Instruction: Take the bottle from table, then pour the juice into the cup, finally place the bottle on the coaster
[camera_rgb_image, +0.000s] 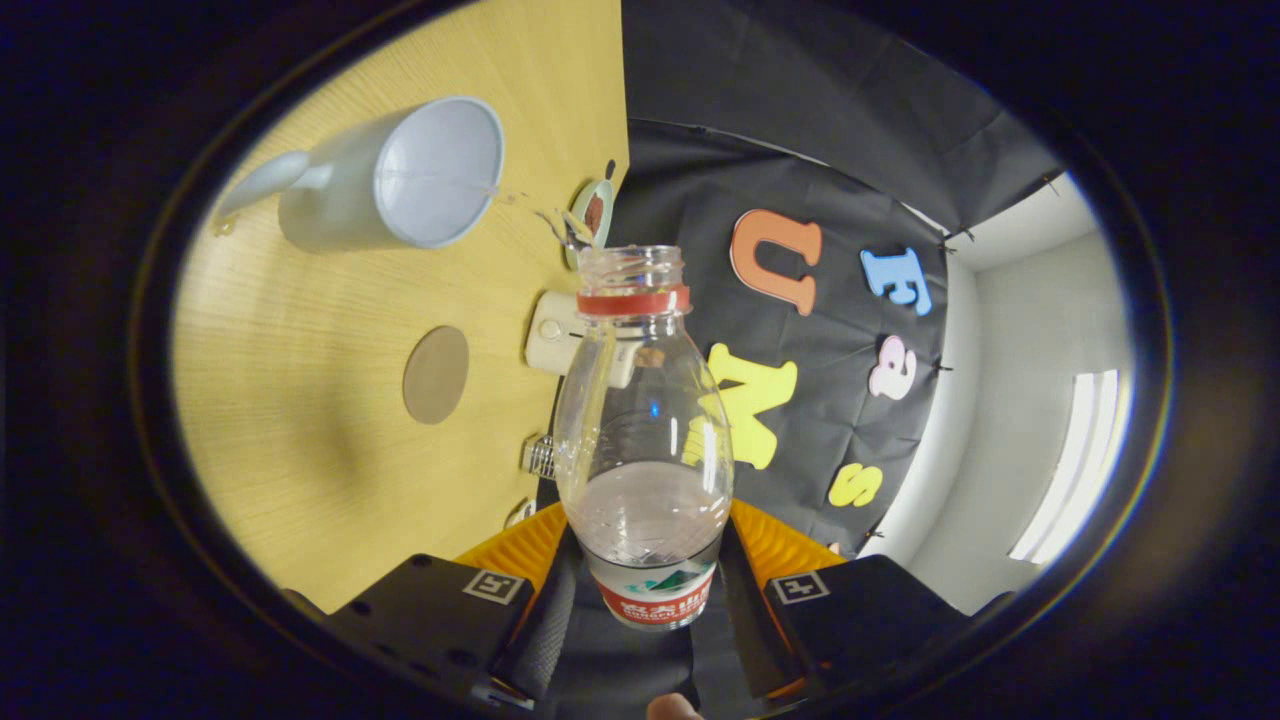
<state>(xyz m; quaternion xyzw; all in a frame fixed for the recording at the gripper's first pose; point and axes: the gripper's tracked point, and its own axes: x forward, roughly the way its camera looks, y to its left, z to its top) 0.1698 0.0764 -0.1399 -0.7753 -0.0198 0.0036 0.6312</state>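
- From my remote station I see the gripper (647, 585) with both fingers pressed against the lower body of the bottle (643, 440), one on each side, pinching it near the label.
- The bottle is clear plastic, uncapped, with a red ring below the threaded neck; it points forward between the fingers and away from them.
- A small amount of clear liquid sits in the bottle's lower part, near the fingers.
- The view is rolled: the wooden table (300, 400) stands to one side of the bottle as a tilted plane.
- The cup (400, 180), pale with a handle, rests on the table, its open mouth facing the camera.
- The round coaster (436, 374) lies bare on the table, between the cup and the fingers, apart from the bottle.
- A small white device (552, 335) sits at the table edge, behind the bottle's shoulder.
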